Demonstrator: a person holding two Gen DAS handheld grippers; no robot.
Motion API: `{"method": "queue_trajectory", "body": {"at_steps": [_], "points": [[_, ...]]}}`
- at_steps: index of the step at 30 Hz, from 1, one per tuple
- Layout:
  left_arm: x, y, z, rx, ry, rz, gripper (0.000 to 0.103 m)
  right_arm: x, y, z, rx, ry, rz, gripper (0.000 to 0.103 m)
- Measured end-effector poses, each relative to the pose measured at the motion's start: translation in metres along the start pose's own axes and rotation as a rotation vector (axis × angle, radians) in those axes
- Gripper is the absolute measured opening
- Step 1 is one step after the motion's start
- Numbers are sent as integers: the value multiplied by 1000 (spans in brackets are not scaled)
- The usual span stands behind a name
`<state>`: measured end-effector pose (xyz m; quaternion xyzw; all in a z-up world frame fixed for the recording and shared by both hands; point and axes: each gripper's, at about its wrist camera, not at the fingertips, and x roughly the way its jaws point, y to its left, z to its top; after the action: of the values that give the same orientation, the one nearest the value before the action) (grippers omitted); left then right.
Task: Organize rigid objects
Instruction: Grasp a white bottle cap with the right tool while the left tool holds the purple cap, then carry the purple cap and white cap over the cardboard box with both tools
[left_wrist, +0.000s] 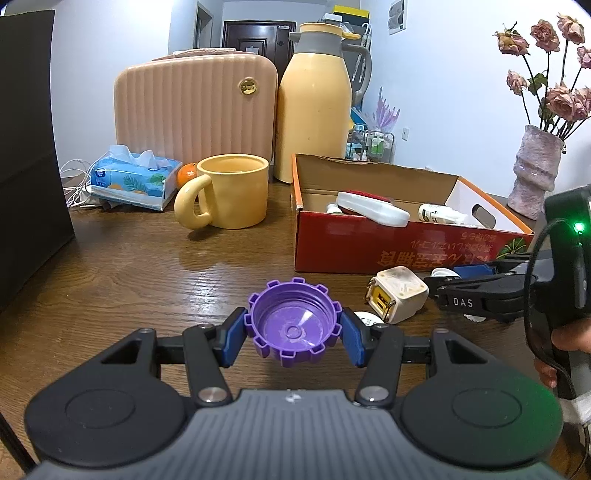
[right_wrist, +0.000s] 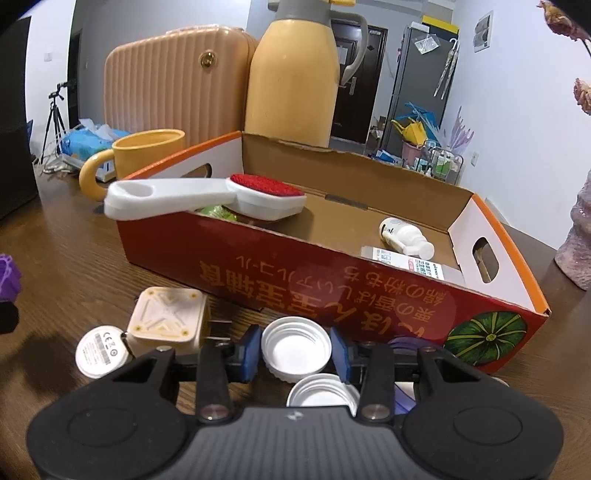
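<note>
My left gripper is shut on a purple notched bottle cap, open side up, held over the wooden table short of the red cardboard box. My right gripper is shut on a white screw cap, close to the box's front wall. A second white cap lies just under it. A cream plug adapter and a small white round disc lie on the table by the box. The box holds a white and red lint brush, a white bottle and a small carton.
A yellow mug, a tissue pack, an orange, a yellow thermos and a pink ribbed case stand behind. A vase of dried roses is at the right. A dark panel stands at the left.
</note>
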<state>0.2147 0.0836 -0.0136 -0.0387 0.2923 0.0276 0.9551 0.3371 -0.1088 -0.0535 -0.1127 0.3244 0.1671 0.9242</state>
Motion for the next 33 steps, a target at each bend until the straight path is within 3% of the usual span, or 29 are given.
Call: {"method": "queue_trajectory", "body": {"at_steps": [20, 33], "points": [[-2, -9, -4, 19, -6, 15, 54, -83, 2, -23, 66, -194, 24, 39], [-12, -17, -4, 17, -24, 11, 54, -121, 1, -45, 91, -234, 42, 39]]}}
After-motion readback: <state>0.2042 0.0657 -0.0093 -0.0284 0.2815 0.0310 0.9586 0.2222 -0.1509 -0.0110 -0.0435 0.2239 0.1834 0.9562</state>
